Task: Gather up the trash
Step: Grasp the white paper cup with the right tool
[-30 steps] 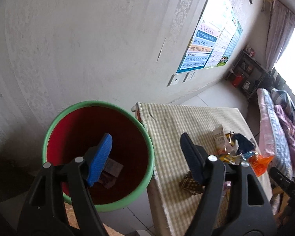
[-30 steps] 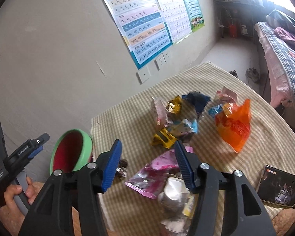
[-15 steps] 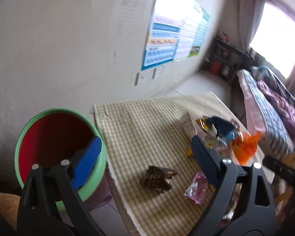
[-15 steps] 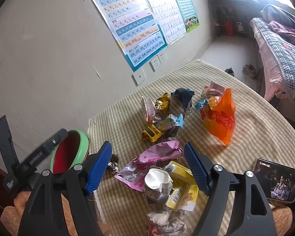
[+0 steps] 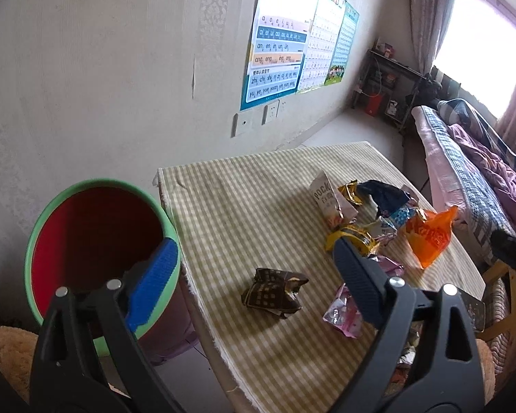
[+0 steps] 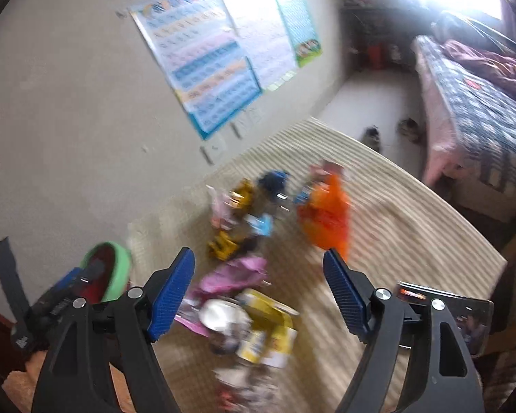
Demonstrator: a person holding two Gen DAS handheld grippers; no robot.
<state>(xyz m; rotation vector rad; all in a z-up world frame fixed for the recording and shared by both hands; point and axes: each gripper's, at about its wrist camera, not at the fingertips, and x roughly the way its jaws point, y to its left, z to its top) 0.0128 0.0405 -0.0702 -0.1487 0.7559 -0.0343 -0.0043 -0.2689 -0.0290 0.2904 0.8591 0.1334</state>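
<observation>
My left gripper (image 5: 254, 277) is open and empty above the table's near-left corner, with a crumpled brown wrapper (image 5: 273, 292) lying on the checked cloth (image 5: 244, 206) below it. The green-rimmed red bin (image 5: 96, 237) stands on the floor to its left. Farther right lie a pink wrapper (image 5: 344, 313), a yellow wrapper (image 5: 354, 237), a snack box (image 5: 330, 203) and an orange bag (image 5: 430, 237). My right gripper (image 6: 258, 292) is open and empty above a pink wrapper (image 6: 234, 275), a white cup (image 6: 220, 313) and a yellow carton (image 6: 268, 330). The right wrist view is blurred.
A phone (image 6: 464, 313) with a lit screen lies at the table's near right edge. The wall with posters (image 5: 278, 55) runs behind the table and bin. A bed (image 5: 471, 172) stands to the right. The left gripper's body (image 6: 62, 296) shows beside the bin (image 6: 110, 275).
My left gripper swung right from over the bin to over the table's corner, and its jaws widened. My right gripper's jaws widened too, and it drew back from the trash pile.
</observation>
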